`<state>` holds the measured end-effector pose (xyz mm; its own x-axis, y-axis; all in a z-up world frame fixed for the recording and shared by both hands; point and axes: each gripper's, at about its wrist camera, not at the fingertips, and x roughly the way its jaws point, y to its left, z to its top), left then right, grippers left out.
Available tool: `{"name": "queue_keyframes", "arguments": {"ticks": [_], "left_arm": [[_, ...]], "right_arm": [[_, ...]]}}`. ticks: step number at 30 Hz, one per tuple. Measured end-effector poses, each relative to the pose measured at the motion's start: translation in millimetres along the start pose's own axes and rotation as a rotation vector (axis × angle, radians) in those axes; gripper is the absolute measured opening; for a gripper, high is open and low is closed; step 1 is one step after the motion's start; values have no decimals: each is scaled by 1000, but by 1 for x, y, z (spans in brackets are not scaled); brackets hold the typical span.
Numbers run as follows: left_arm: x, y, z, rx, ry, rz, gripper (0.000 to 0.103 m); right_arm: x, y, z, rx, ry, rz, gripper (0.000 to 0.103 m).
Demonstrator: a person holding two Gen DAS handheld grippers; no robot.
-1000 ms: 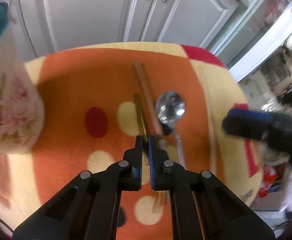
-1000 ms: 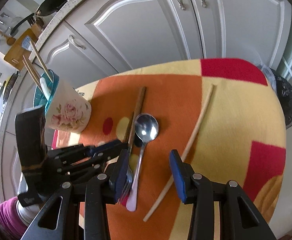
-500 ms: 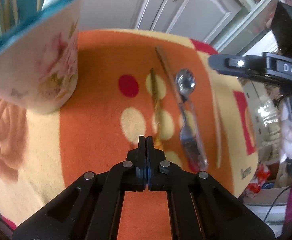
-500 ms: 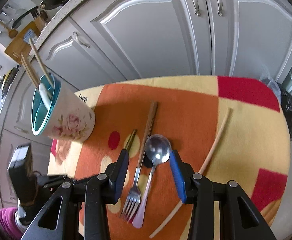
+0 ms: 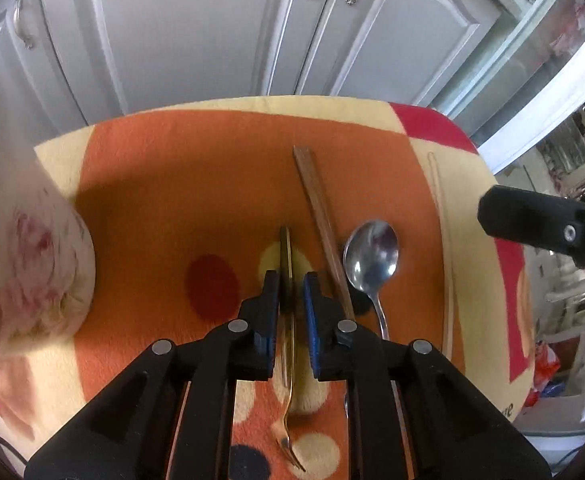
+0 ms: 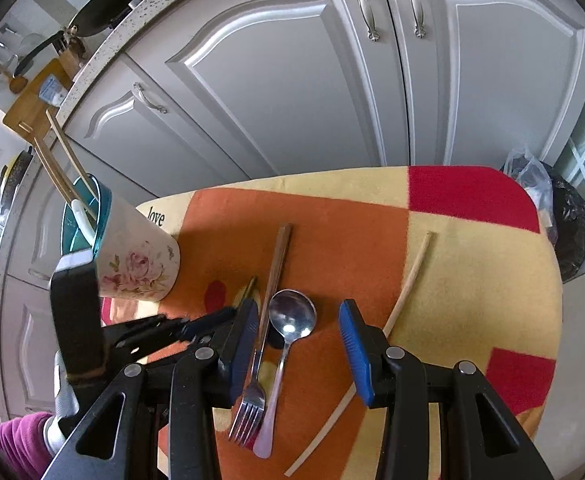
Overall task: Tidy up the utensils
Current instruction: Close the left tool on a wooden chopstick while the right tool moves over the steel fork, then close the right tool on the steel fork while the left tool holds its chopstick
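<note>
My left gripper [image 5: 291, 280] points down at a gold fork [image 5: 286, 248] lying on the orange cloth. Its jaws are opening, and the fork's handle lies between the pads with a small gap on each side. The same gripper [image 6: 212, 322] shows at the left of the right wrist view. My right gripper [image 6: 298, 316] hangs open above a steel spoon [image 6: 292, 314], holding nothing. A wooden-handled fork [image 6: 278, 264] lies just left of the spoon, and a pale chopstick [image 6: 408, 276] to its right. A floral mug [image 6: 136, 256] at the left holds chopsticks and a white spoon.
A small table under an orange, yellow and red blanket [image 6: 352, 240] carries everything. Grey cabinet doors [image 6: 292, 100] stand close behind it. A dark bag [image 6: 564, 220] sits on the floor at the right. A magenta sleeve [image 6: 12, 440] shows at the lower left.
The left gripper was shut and drawn back beside the mug; now it is forward again with its jaws parted around the gold fork. The right gripper shifted slightly left, over the spoon.
</note>
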<state>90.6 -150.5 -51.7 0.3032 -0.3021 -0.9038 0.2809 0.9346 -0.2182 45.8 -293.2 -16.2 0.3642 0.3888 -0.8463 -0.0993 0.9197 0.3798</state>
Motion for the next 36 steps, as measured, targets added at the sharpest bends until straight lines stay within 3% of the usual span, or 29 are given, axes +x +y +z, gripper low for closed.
{"name": "queue_keyframes", "arguments": {"ticks": [1, 12, 15, 18, 27, 30, 36], "left_arm": [[-1, 2, 0, -12, 4, -1, 6], [-29, 28, -53, -12, 20, 11, 6], [-29, 29, -49, -30, 42, -22, 6], [-31, 28, -43, -28, 27, 1, 7], [-18, 11, -31, 45, 54, 64, 8], [-14, 2, -31, 73, 55, 80, 7], [-19, 6, -32, -24, 39, -23, 5]], "right_arm": [[0, 0, 1, -1, 0, 1, 40], [30, 16, 13, -54, 37, 12, 40], [54, 21, 23, -61, 61, 17, 40], [81, 24, 32, -75, 99, -34, 40], [105, 30, 48, -119, 84, -116, 18], [101, 29, 43, -138, 80, -100, 13], [77, 35, 36, -140, 38, -2, 11]]}}
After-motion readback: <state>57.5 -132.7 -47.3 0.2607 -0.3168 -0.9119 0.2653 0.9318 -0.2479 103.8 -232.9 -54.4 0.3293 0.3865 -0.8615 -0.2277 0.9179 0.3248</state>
